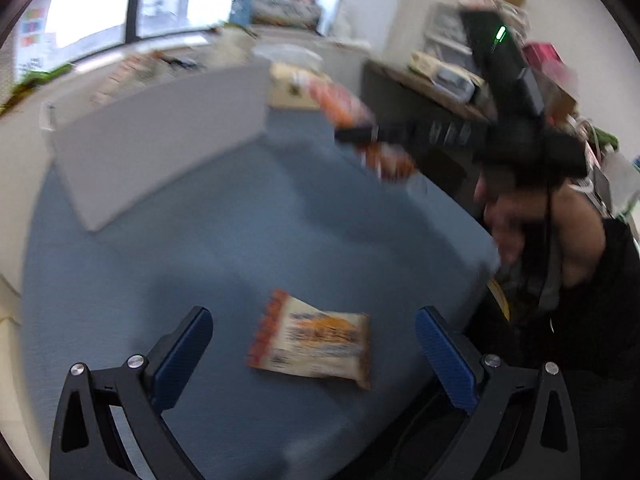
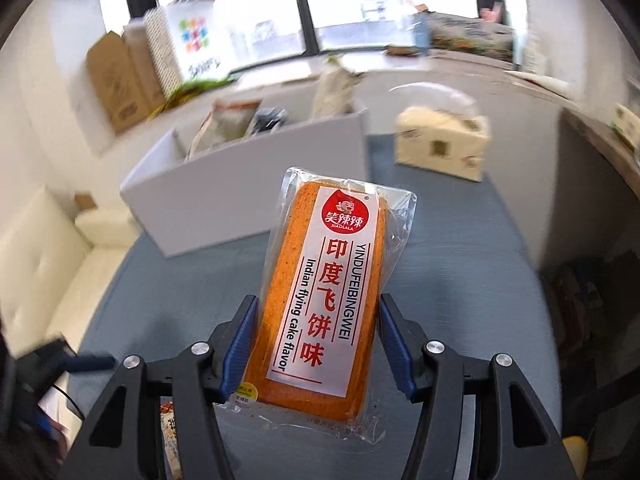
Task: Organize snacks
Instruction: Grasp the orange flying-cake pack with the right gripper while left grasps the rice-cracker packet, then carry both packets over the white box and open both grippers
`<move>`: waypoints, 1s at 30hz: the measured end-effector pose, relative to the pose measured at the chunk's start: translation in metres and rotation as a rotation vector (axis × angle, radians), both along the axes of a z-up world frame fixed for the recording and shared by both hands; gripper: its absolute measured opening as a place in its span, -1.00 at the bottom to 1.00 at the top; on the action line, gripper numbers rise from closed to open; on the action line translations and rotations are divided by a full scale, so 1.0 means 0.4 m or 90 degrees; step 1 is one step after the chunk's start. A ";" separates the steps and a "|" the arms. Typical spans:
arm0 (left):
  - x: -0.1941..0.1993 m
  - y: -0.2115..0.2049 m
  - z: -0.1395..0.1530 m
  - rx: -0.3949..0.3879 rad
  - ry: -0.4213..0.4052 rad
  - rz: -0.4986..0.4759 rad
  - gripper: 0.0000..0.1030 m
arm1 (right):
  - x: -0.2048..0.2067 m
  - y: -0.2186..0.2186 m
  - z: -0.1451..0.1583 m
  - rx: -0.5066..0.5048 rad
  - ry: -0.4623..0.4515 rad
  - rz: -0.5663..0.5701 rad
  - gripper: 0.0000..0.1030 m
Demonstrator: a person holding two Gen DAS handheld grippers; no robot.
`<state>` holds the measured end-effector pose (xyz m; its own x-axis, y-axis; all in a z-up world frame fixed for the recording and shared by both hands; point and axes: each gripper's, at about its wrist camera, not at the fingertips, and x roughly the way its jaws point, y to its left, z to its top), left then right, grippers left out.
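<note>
My right gripper (image 2: 316,320) is shut on an orange snack packet (image 2: 324,280) with a white label, held above the blue table (image 2: 460,280). In the left wrist view the right gripper (image 1: 360,136) holds the same packet (image 1: 344,104) in the air at the far right. My left gripper (image 1: 314,328) is open and low over the table, with a cream and orange snack bag (image 1: 312,344) lying between its fingers. A white box (image 2: 248,184) with several bags inside stands at the back of the table; it also shows in the left wrist view (image 1: 160,148).
A beige tissue pack (image 2: 440,144) sits at the table's back right. Cardboard boxes (image 2: 120,76) and a cream sofa (image 2: 48,256) lie to the left. A cluttered shelf (image 1: 452,68) stands to the right. My hand and sleeve (image 1: 560,240) are at the right edge.
</note>
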<state>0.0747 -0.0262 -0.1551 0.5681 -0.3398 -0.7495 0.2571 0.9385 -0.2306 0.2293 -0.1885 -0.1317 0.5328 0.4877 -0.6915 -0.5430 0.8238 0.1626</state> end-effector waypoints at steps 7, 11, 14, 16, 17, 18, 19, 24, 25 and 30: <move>0.052 -0.062 -0.083 0.063 0.072 -0.012 1.00 | -0.044 -0.109 0.023 0.034 -0.007 -0.032 0.23; 0.071 -0.065 -0.102 0.098 0.073 -0.010 0.97 | -0.058 -0.124 0.019 0.040 -0.008 -0.038 0.23; 0.063 -0.063 -0.094 0.141 0.049 0.005 0.30 | -0.056 -0.130 0.013 0.043 -0.002 -0.043 0.23; 0.060 -0.042 -0.087 0.107 0.051 0.021 0.24 | -0.057 -0.129 0.010 0.045 0.000 -0.042 0.23; 0.051 -0.032 -0.086 0.095 0.044 0.035 0.23 | -0.058 -0.125 0.008 0.044 0.001 -0.038 0.23; 0.045 -0.015 -0.076 0.092 0.030 0.057 0.23 | -0.059 -0.120 0.007 0.044 0.001 -0.035 0.23; 0.039 0.007 -0.062 0.084 0.015 0.070 0.23 | -0.060 -0.116 0.006 0.044 0.000 -0.031 0.23; 0.024 0.105 0.060 0.025 -0.087 0.141 0.22 | -0.060 -0.082 0.005 0.060 0.001 -0.002 0.23; 0.026 0.130 0.088 0.006 -0.106 0.152 0.22 | -0.058 -0.068 0.009 0.065 0.001 0.010 0.23; 0.070 0.232 0.215 -0.038 -0.184 0.185 0.22 | -0.029 0.012 0.054 0.103 -0.011 0.063 0.23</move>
